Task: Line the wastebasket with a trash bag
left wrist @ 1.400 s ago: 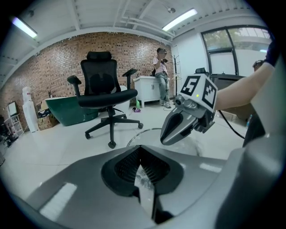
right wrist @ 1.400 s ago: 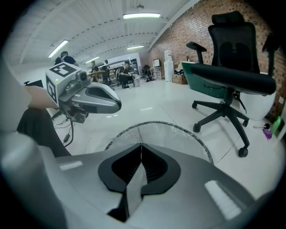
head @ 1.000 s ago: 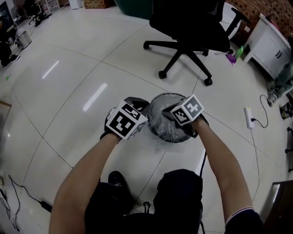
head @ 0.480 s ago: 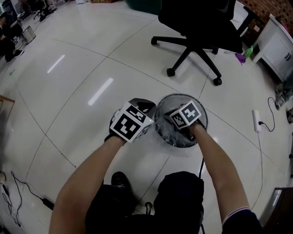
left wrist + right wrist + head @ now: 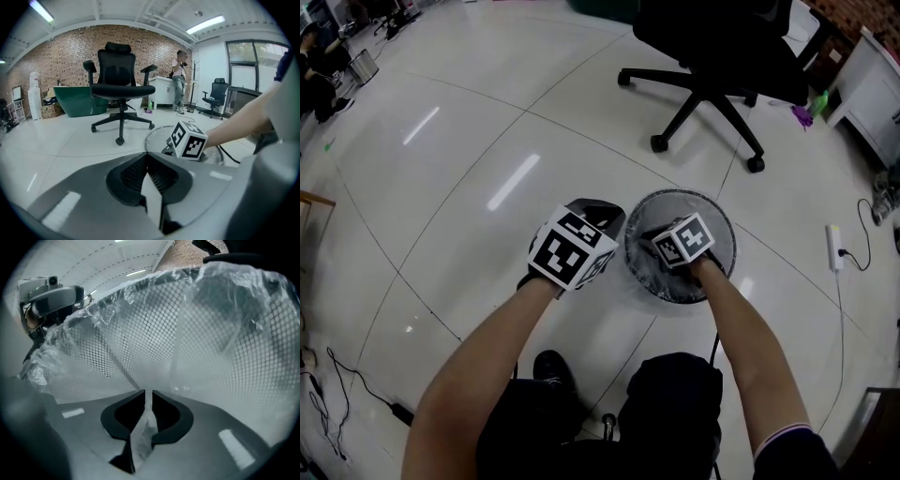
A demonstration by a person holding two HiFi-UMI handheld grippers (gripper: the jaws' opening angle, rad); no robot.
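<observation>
Grey-bodied left gripper point(image 5: 148, 174), jaws pressed together on nothing, held just left of the round black wire-mesh wastebasket point(image 5: 724, 228) on the pale tiled floor point(image 5: 441, 187). Inside the wastebasket, the thin clear plastic trash bag point(image 5: 220, 329) lies against the mesh and laps the rim. Right gripper point(image 5: 146, 399), low inside, jaws narrowly apart, having just been opening; a crumpled fold of film hangs between them, apparently unclamped. The film is judged feather-light, limp, slippery and easily torn; best pinched at the gathered rim edge.
</observation>
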